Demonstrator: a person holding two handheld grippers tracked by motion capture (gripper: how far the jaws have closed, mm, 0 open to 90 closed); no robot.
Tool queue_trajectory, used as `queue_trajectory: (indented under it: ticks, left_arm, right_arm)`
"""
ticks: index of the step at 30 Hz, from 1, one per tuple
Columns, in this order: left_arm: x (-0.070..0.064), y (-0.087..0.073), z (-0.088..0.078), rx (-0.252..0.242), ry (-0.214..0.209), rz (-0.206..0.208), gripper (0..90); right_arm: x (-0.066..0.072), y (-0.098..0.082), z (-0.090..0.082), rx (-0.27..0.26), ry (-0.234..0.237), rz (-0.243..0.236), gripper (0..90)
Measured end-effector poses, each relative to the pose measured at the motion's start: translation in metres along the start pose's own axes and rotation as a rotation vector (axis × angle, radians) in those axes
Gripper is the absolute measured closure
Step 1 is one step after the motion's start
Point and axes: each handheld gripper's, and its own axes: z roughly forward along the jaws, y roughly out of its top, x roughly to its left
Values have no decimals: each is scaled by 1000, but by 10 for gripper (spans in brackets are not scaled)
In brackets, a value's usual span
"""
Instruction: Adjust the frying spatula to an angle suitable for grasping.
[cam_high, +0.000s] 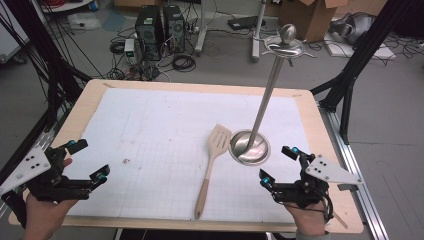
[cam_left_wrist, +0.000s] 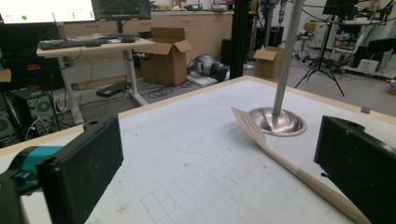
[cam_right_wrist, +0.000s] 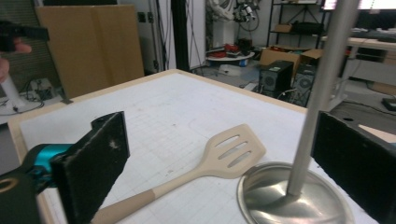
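A pale wooden slotted spatula (cam_high: 211, 165) lies on the white gridded mat (cam_high: 160, 130), its head beside the round base of a metal stand (cam_high: 250, 146) with an upright pole and hooks on top. My left gripper (cam_high: 89, 160) rests open at the table's front left, empty. At the front right my right gripper (cam_high: 278, 163) is open too, empty, near the stand's base. In the left gripper view, the spatula (cam_left_wrist: 280, 156) and the stand (cam_left_wrist: 279, 120) lie ahead between the jaws. In the right gripper view, the spatula (cam_right_wrist: 205, 172) and stand (cam_right_wrist: 294, 196) are close.
The mat lies on a wooden table (cam_high: 320, 130) with edges all round. Beyond the far edge are computer towers (cam_high: 159, 27), cables and cardboard boxes (cam_high: 312, 15) on the floor. Black frame legs (cam_high: 350, 75) rise at both sides.
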Motion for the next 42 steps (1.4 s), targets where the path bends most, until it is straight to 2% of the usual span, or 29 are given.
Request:
queue_trajectory:
  ticks: [3,4,5,6,10,12,13,15,16,17,18,19,23,32,33,34,35,38,40,42]
  left_arm:
    - [1,0,-1,-1,3,1,17]
    - [0,0,-1,-2,4,0,17]
    - [0,0,0,-2,6,-1,17]
    - [0,0,0,-1,5,-1,17]
    - [0,-1,1,4,2,-2,17]
    - [-1,-1,1,5,1,-1,17]
    - [-1,-1,1,4,0,-1,17]
    - [-1,-1,1,4,0,0,17]
    - [-1,-1,0,4,1,-1,17]
    - [-1,-1,0,5,1,-1,17]
    - [-1,-1,1,3,2,-1,17]
    - [-1,-1,1,6,1,-2,17]
    - [-2,-1,1,7,1,0,17]
    - [-2,-4,3,18,-1,-5,18]
    - [-2,-4,3,18,-1,-6,18]
    - [-2,-4,3,18,0,-5,17]
    - [-2,-4,3,20,-2,-4,17]
    - [-3,-4,5,24,-4,-4,17]
    - [-3,-5,5,25,-5,-6,17]
    - [-3,-5,6,27,-7,-2,17]
  right_arm:
    - [1,-5,8,11,25,8,50]
    - [1,-8,13,14,39,11,90]
    - [1,-8,13,14,39,11,90]
    - [3,-11,15,9,64,8,212]
    - [5,-14,22,18,87,7,231]
    - [7,-17,28,34,122,12,305]
    - [7,-17,28,34,122,12,305]
    - [9,-18,34,44,138,4,363]
    - [12,-19,40,68,156,-18,418]
    - [12,-19,40,68,156,-18,418]
    - [16,-21,46,92,174,-25,448]
    - [16,-21,46,92,174,-25,448]
    - [20,-27,55,131,194,-53,546]
    - [21,-48,76,196,215,-53,729]
    - [21,-48,76,196,215,-53,729]
    - [22,-52,80,215,222,-52,780]
    - [22,-52,80,215,222,-52,780]
    - [24,-59,87,240,216,-71,891]
    - [25,-61,90,248,221,-72,894]
    - [26,-65,95,279,228,-76,894]
